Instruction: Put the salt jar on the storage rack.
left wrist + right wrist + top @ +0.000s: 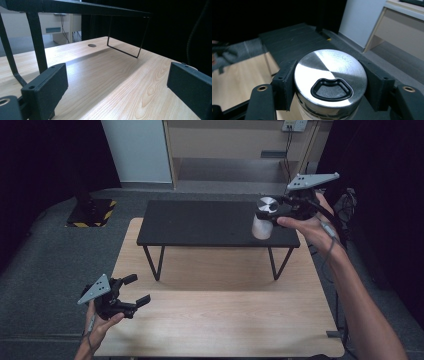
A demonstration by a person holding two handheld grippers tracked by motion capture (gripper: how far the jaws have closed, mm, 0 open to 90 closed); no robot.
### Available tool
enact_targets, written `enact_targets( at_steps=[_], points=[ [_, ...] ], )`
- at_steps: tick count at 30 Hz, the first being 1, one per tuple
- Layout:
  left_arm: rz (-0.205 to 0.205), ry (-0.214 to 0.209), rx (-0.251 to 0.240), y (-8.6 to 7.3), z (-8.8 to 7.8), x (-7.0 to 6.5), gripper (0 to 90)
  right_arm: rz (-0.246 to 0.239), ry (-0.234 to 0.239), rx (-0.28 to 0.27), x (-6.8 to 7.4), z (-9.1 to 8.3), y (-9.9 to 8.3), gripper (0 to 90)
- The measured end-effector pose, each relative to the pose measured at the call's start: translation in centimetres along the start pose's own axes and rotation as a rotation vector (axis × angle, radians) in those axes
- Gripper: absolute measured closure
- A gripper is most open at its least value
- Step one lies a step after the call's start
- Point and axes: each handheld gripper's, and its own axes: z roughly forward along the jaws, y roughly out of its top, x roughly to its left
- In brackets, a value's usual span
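Right gripper (270, 213) clamps steel tumbler (330, 75) by lid; you risk slip. Left gripper (136, 290) agape, empty.

The cup (263, 220) is white with a shiny silver lid (330, 77). The shelf (200, 222) is black. The table (220, 320) is light wood. The floor (55, 255) is grey.
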Motion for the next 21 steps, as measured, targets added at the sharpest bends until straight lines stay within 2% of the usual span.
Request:
enact_targets(
  at_steps=[5, 9, 12, 16, 21],
  points=[
    [-0.004, -0.002, 0.004, 0.0, 0.0, 0.2, 2.3, 0.025, -0.08, -0.001, -0.9, 1.9, 0.7, 34.4],
    [-0.006, 0.0, -0.002, -0.1, -0.1, 0.2, 2.3, 0.042, -0.106, 0.006, -1.8, 3.4, 0.7, 34.4],
    [-0.009, -0.001, -0.004, -0.2, -0.1, 0.2, 2.3, 0.033, -0.127, 0.024, -1.9, 4.6, 0.6, 34.4],
    [-0.01, -0.003, 0.0, -0.2, -0.1, 0.3, 2.2, 0.062, -0.107, 0.037, -2.7, 5.7, -0.1, 34.4],
    [-0.009, -0.002, 0.002, -0.1, -0.1, 0.2, 2.3, 0.081, -0.105, 0.049, -2.9, 6.5, -1.0, 34.4]
  ],
)
